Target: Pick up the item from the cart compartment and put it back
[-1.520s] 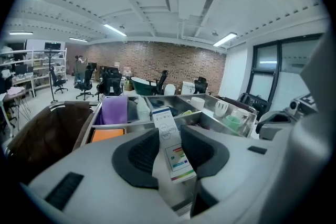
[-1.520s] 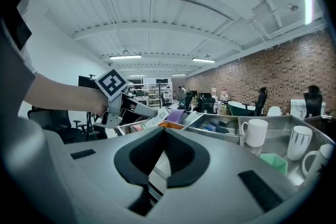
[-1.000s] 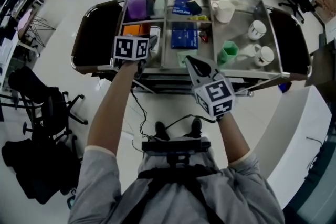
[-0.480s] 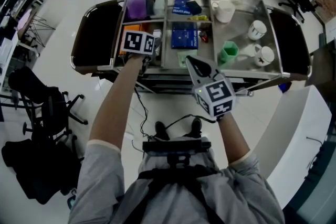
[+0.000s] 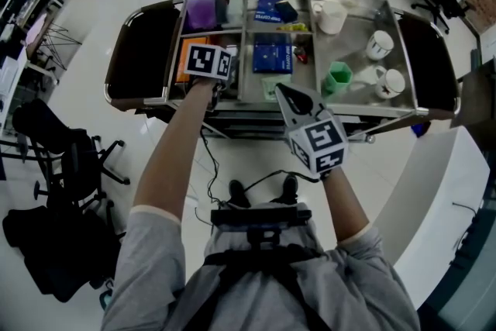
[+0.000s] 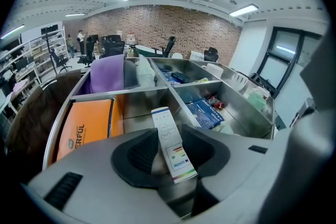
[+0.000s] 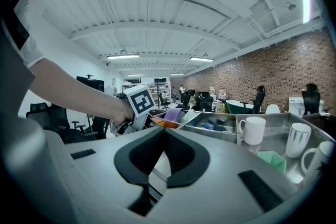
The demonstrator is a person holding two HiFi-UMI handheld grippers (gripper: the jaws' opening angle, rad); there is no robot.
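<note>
1. Left claw (image 6: 169, 131) pinches a slim white box (image 6: 170, 150) by its broad faces. We see a pad against each side, though the jaws have just eased a shade wider (the box sits tilted, its far end leaning toward 11 o'clock in the left gripper view).
2. We place the box at the near-left compartment of the cart (image 5: 245, 43), at 11 o'clock in the head view. Whether its far end touches the steel floor, we cannot tell.
3. At 9 o'clock from the box, in that same compartment, we see an orange pack (image 6: 84, 128) lying along the left wall. At 11 o'clock, one compartment further back, sits a purple bag (image 6: 107, 75).
4. At 2 o'clock from the box, across the steel divider, we find a blue packet (image 6: 206, 113) on the floor of the middle compartment, with a small red thing (image 6: 218, 105) just beside its far edge.
5. Right claw (image 7: 164, 129) is pressed together, its tips meeting with nothing between them. In the head view we see it at the cart's near rim by the middle column, at 4 o'clock from the left marker cube (image 5: 208, 60) and well apart from the box.
6. At 2 o'clock from that claw we see a green cup (image 5: 337, 77) in the cart's wide right section, with three white mugs (image 5: 380, 43) spread around it from 12 to 3 o'clock.
</note>
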